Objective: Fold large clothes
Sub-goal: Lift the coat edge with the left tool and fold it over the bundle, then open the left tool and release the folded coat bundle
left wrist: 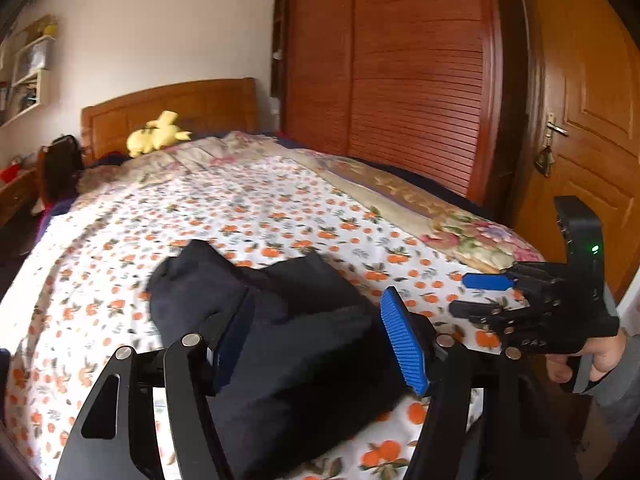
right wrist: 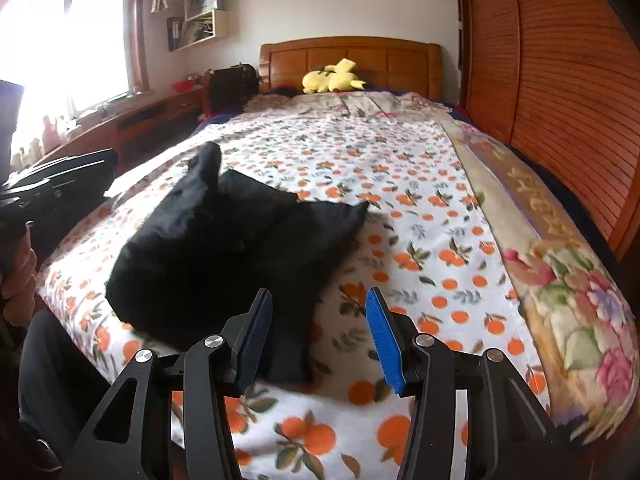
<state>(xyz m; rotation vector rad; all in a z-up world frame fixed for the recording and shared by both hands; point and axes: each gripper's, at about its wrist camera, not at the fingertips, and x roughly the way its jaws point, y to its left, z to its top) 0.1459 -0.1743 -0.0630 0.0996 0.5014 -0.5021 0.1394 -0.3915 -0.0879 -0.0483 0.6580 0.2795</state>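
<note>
Two hand-held grippers hovered over one dark garment, a black or navy piece of clothing that lay bunched on the orange-print bedsheet near the foot of the bed. The left gripper had its blue-padded fingers spread wide on either side of the cloth's near end, with fabric lying between them, though whether the pads pressed it could not be told. The right gripper was also spread, with nothing between its fingers; it hung just beside the garment's near right flap. The garment looked soft and limp, fairly thick and probably not slippery, so it would likely sag and drag rather than hold a shape. Pinching a hem or corner edge, one in each gripper, seemed the best hold. Its long axis ran roughly from the foot of the bed toward the wooden headboard, tilted a little left, with one peaked corner pointing that way. What kind of garment it was could not be made out. A yellow plush toy sat well apart at the headboard.
</note>
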